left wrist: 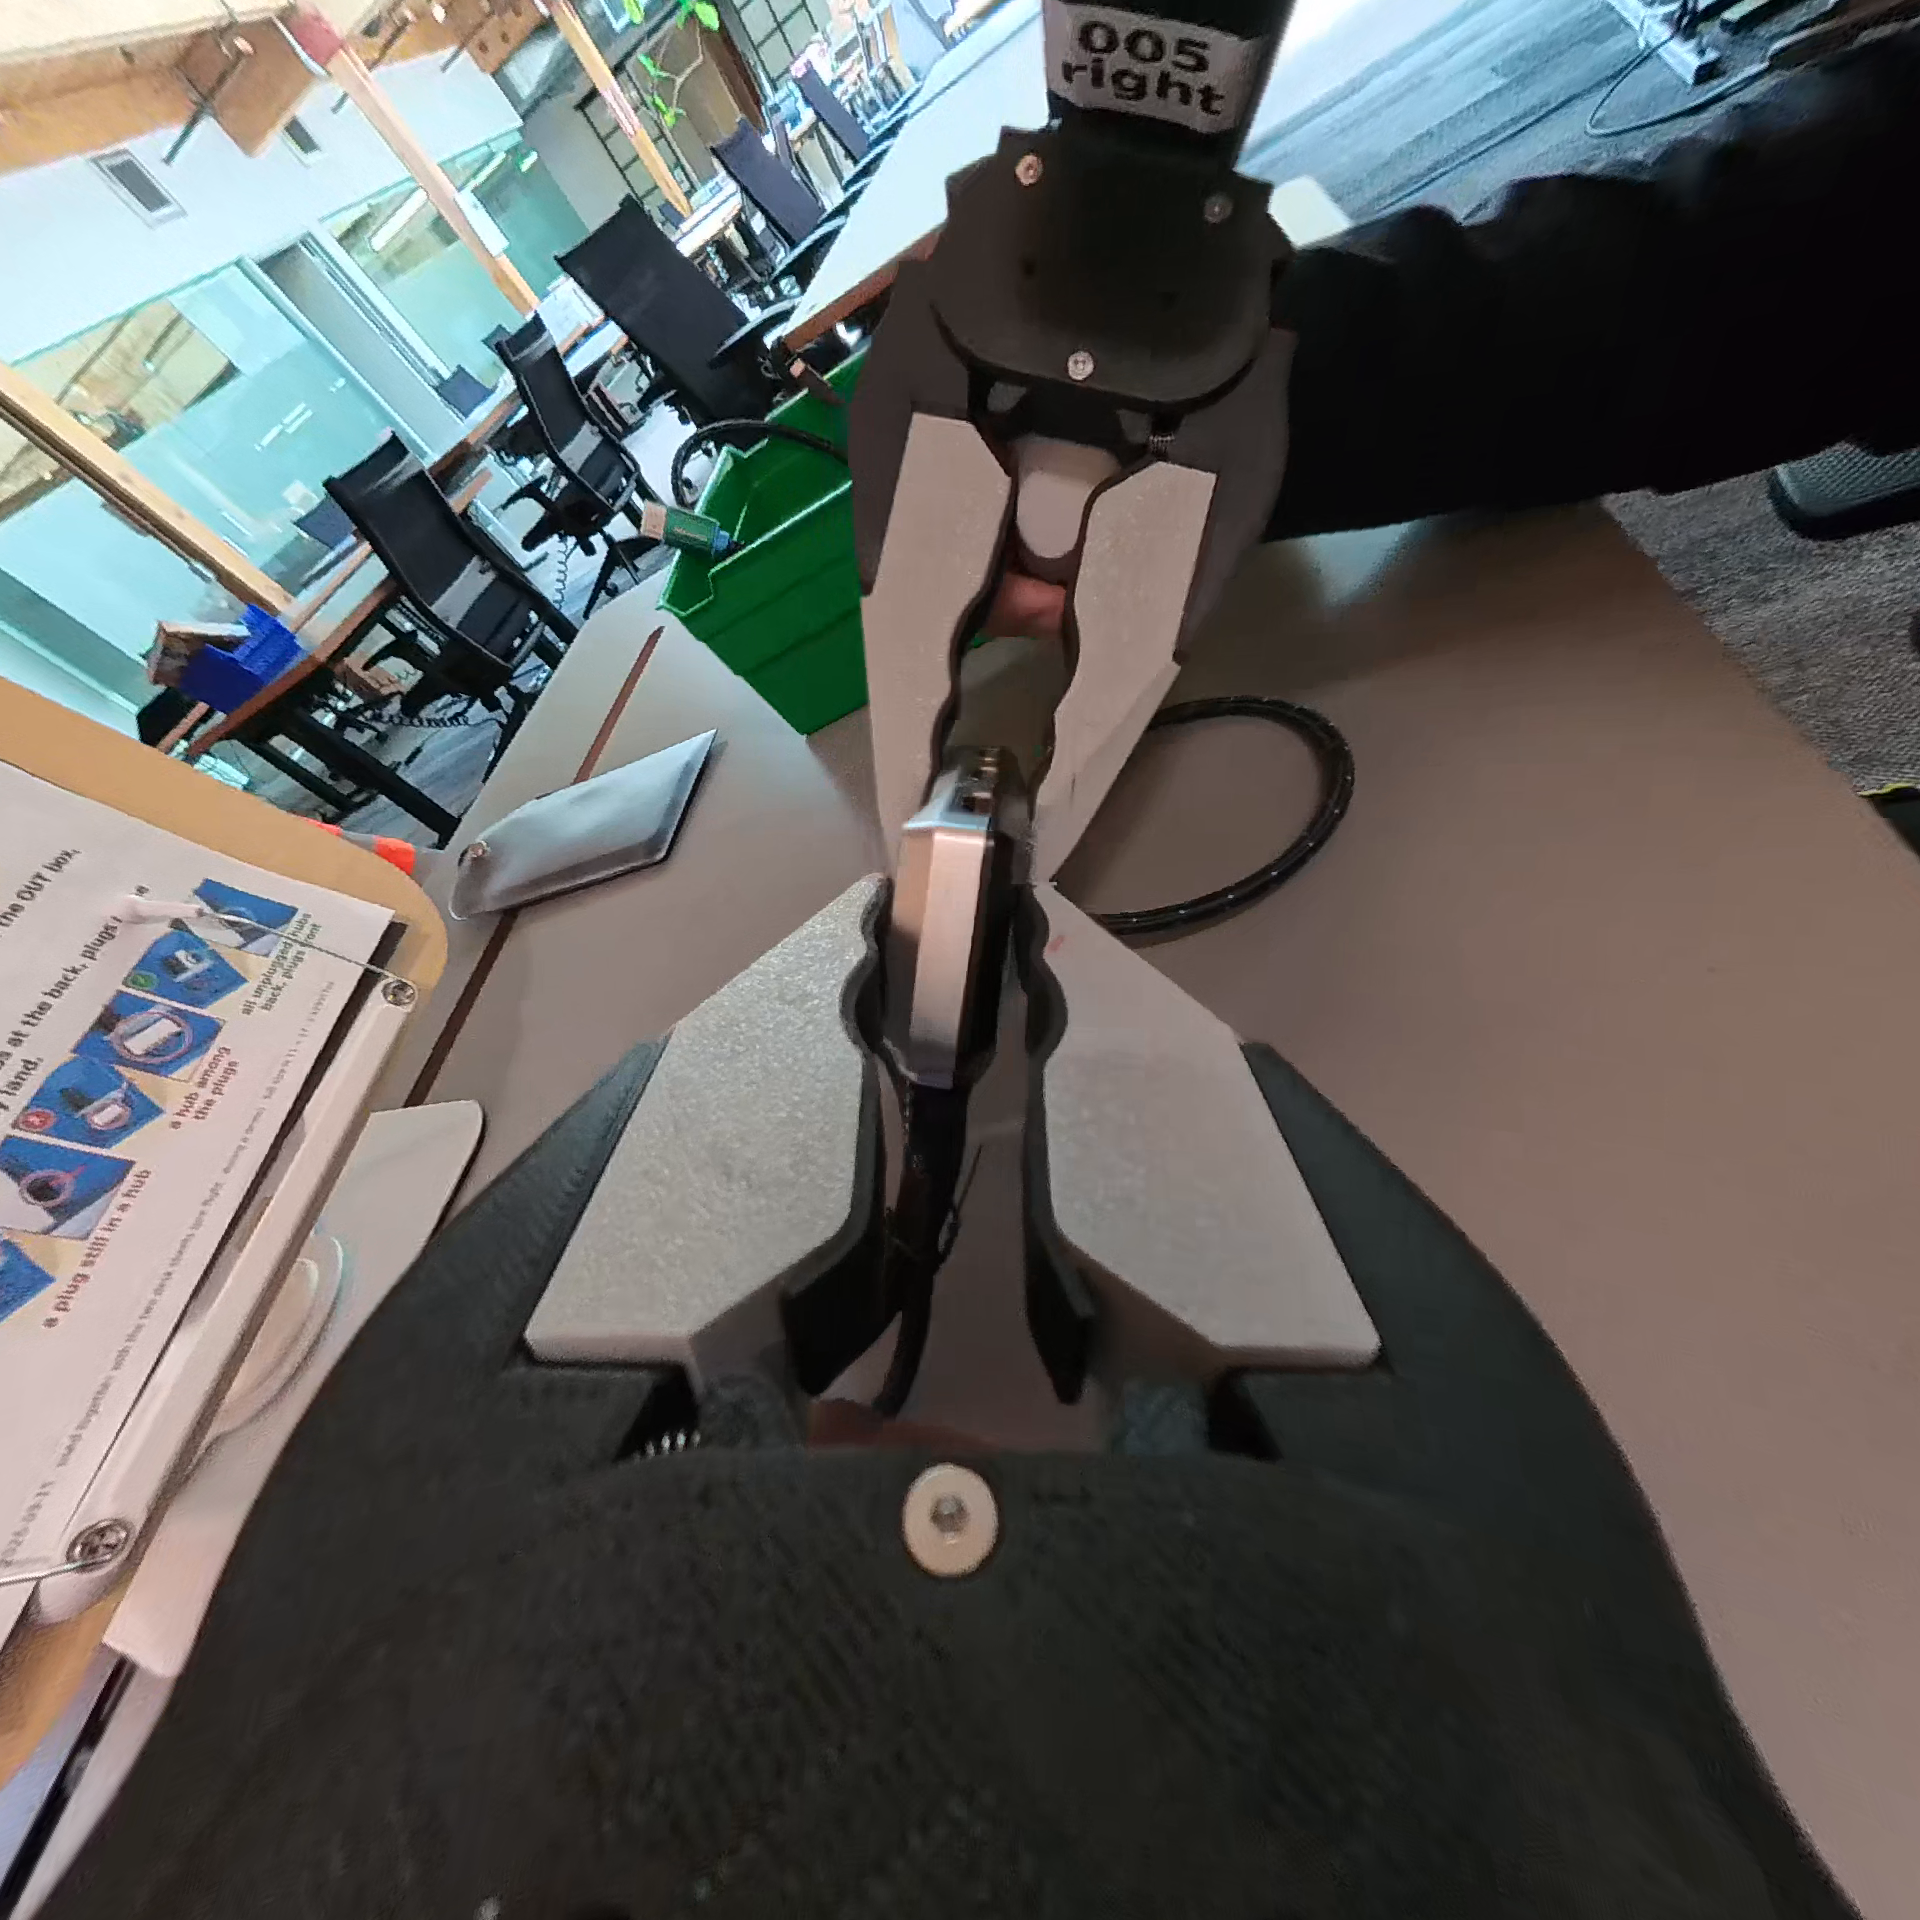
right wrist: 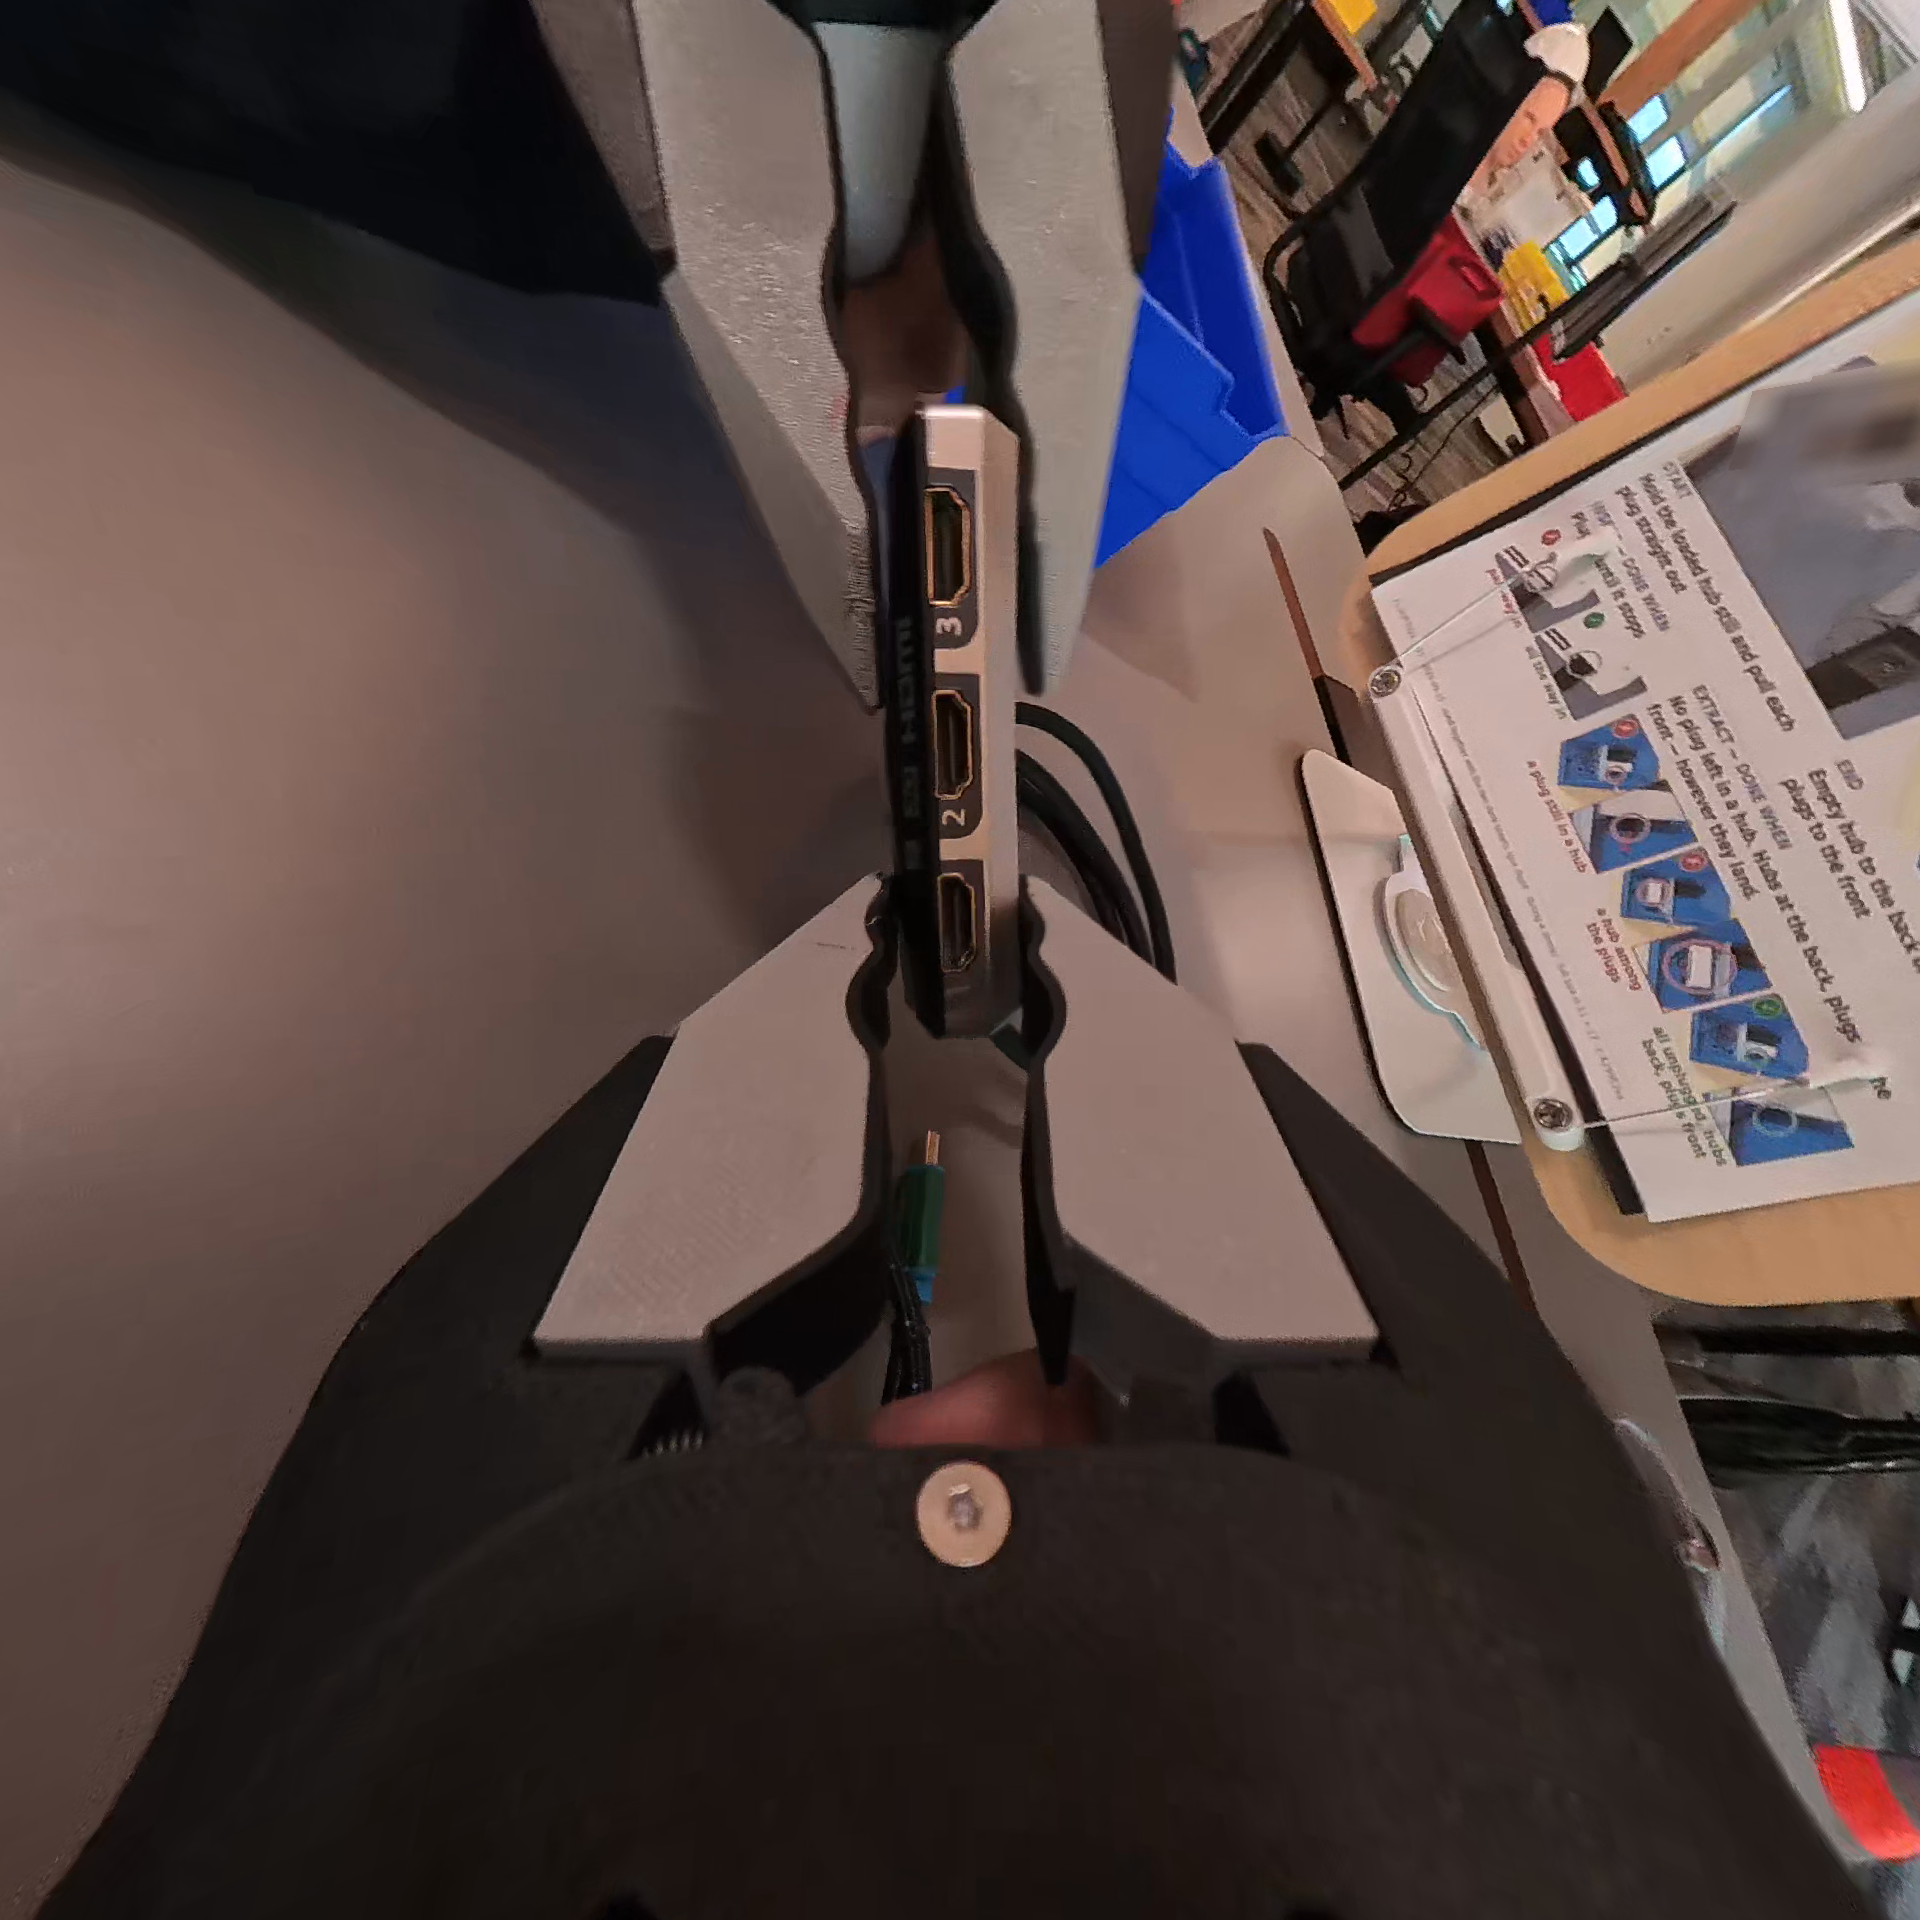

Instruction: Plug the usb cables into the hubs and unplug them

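Note:
A flat silver hub (left wrist: 951, 935) with three empty ports along one edge (right wrist: 951, 769) is held edge-up above the grey table between both grippers. My left gripper (left wrist: 956, 904) is shut on one end of it. My right gripper (right wrist: 956, 909) is shut on the other end and faces the left one; it shows in the left wrist view (left wrist: 977, 821). The left gripper shows at the top of the right wrist view (right wrist: 951, 665). A black cable (left wrist: 920, 1195) runs from the hub back between the left fingers. A green plug (right wrist: 920, 1216) on a black cable shows below, between the right fingers.
A green bin (left wrist: 779, 613) with a green plug (left wrist: 686, 530) at its edge stands behind the right gripper. A blue bin (right wrist: 1174, 384) stands behind the left one. A black cable loop (left wrist: 1278, 831) lies on the table. An instruction sheet on a wooden board (right wrist: 1714, 831) is at the side. My left and right fingertips are right by each other.

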